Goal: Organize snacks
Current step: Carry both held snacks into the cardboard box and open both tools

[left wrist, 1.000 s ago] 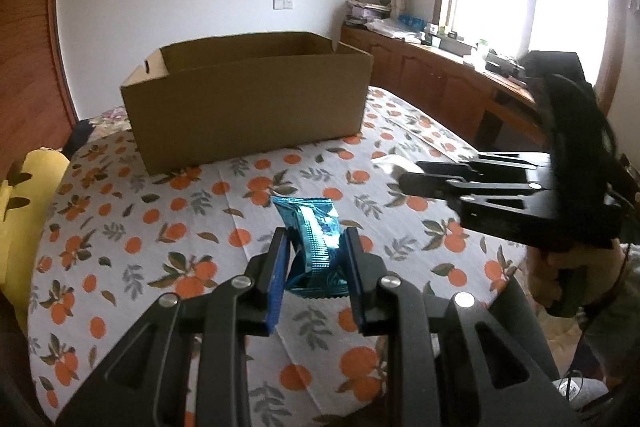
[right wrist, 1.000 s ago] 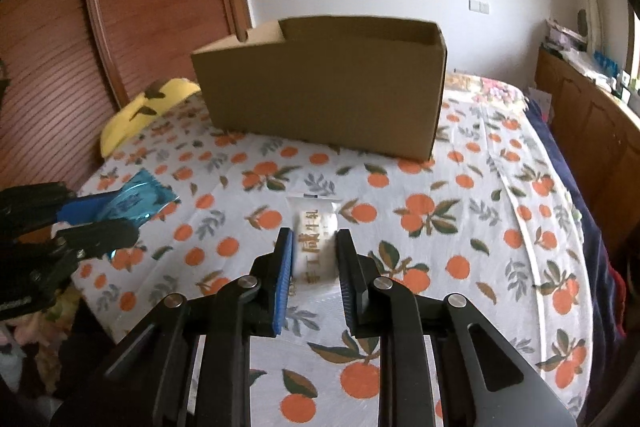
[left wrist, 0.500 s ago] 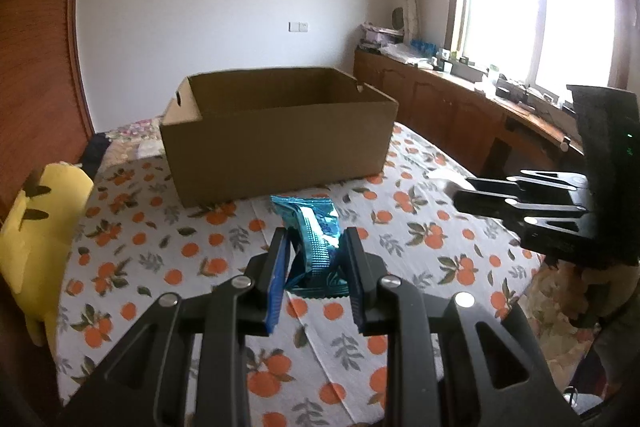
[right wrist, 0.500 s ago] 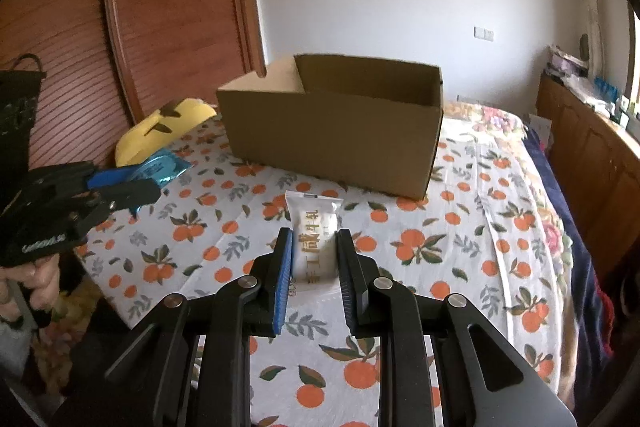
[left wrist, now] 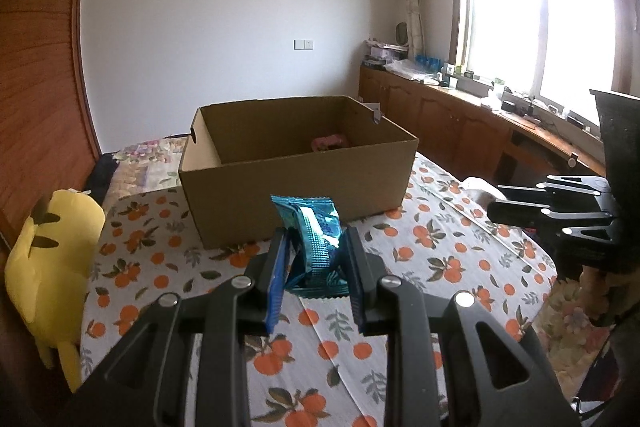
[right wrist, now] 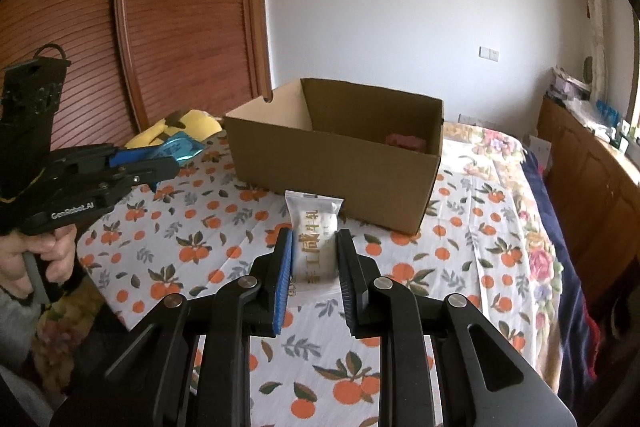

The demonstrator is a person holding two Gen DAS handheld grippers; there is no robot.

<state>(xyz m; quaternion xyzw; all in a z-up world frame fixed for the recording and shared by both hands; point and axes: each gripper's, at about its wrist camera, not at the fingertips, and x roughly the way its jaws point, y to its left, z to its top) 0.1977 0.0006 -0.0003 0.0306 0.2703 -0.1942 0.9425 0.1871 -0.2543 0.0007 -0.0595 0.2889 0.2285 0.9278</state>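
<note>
My left gripper [left wrist: 316,259] is shut on a shiny blue snack packet [left wrist: 314,239] and holds it above the table, in front of the open cardboard box [left wrist: 296,183]. My right gripper [right wrist: 312,259] is shut on a white snack packet with gold lettering [right wrist: 314,241], also raised before the box [right wrist: 340,167]. A pink item [left wrist: 328,141] lies inside the box at the far right. The left gripper with its blue packet [right wrist: 176,149] shows at the left of the right wrist view; the right gripper [left wrist: 496,205] shows at the right of the left wrist view.
The table has an orange-print cloth [left wrist: 440,259]. A yellow plush toy [left wrist: 52,251] lies at its left edge, by a wooden headboard [right wrist: 180,27]. Wooden cabinets [left wrist: 460,123] run under the window on the right. A floral bedspread [right wrist: 500,155] lies beyond the box.
Both grippers have risen with their packets, so the box's inside and the pink item now show. Both stay shut.
</note>
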